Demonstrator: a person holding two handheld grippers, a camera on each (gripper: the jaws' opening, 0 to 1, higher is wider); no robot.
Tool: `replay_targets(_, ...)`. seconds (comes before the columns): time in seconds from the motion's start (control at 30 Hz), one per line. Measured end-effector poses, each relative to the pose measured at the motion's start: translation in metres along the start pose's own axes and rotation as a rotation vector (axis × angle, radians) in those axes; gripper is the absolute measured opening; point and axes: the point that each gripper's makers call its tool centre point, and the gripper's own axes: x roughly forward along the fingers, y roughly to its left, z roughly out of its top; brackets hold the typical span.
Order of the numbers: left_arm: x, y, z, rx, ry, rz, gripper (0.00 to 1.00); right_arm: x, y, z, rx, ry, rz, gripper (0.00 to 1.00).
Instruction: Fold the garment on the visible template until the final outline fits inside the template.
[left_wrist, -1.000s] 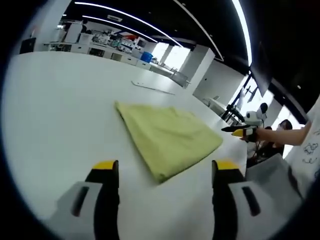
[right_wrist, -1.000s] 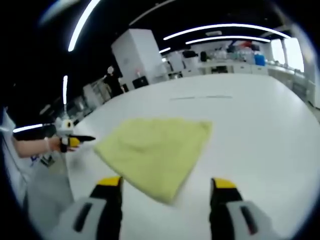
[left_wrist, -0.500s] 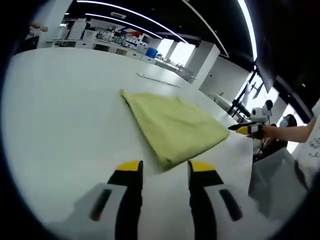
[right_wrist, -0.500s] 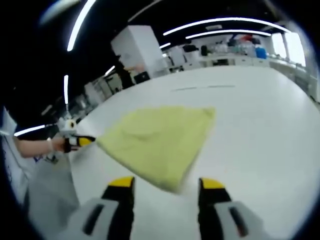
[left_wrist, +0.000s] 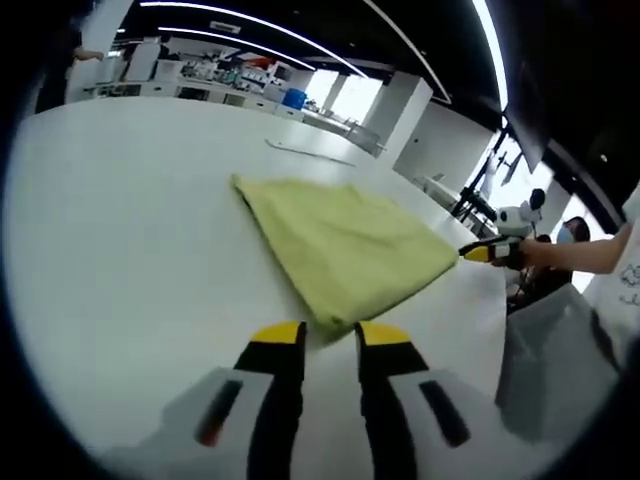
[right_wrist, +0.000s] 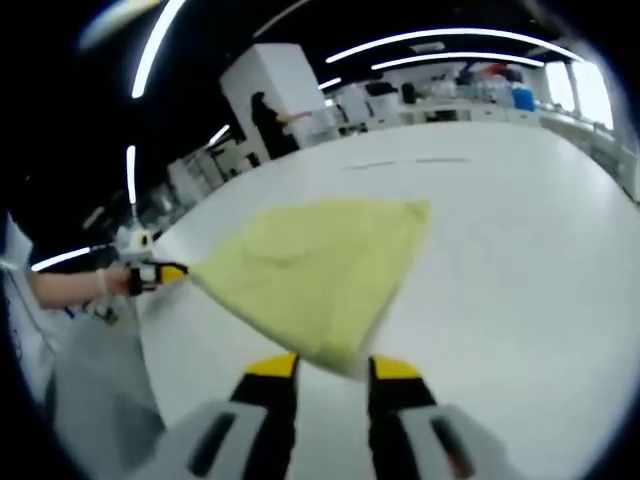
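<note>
Garment (left_wrist: 345, 245): yellow-green cloth, folded flat on white table (left_wrist: 120, 230); lies at 12 o'clock of the left gripper (left_wrist: 331, 334) in the left gripper view, its near corner just at the jaw tips; at 12 o'clock of the right gripper (right_wrist: 333, 366) in the right gripper view, also garment (right_wrist: 315, 265), near corner at the tips.

Left gripper: jaws nearly together, a narrow gap between the yellow tips; whether cloth is pinched, cannot tell.

Right gripper: jaws close, a small gap; corner blurred at the tips, grip cannot tell.

Template: a thin line (left_wrist: 305, 157) on the table beyond the cloth at 12 o'clock, possibly its edge; outline otherwise not made out.

Risks, as judgement: jaws may close on table or a single layer, so the fold opens; uneven pulls would skew the outline.
</note>
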Motion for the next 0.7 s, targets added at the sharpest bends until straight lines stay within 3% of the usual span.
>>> replay_targets(0.37, 0.0023, 0.0027, 0.0006, 0.008, 0.001, 0.006, 0.11, 0.0021, -0.0003, -0.0016, -0.011, 0.013, 0.001, 0.07)
replay_targets(0.47, 0.002, 0.0018, 0.0028, 0.017, -0.005, 0.006, 0.05, 0.0012, -0.001, -0.002, -0.008, 0.015, 0.001, 0.0)
replay_targets(0.7, 0.0025, 0.0036, 0.0022, 0.013, -0.007, 0.01, 0.0, 0.0001, -0.001, -0.0017, 0.001, 0.011, -0.004, 0.0)
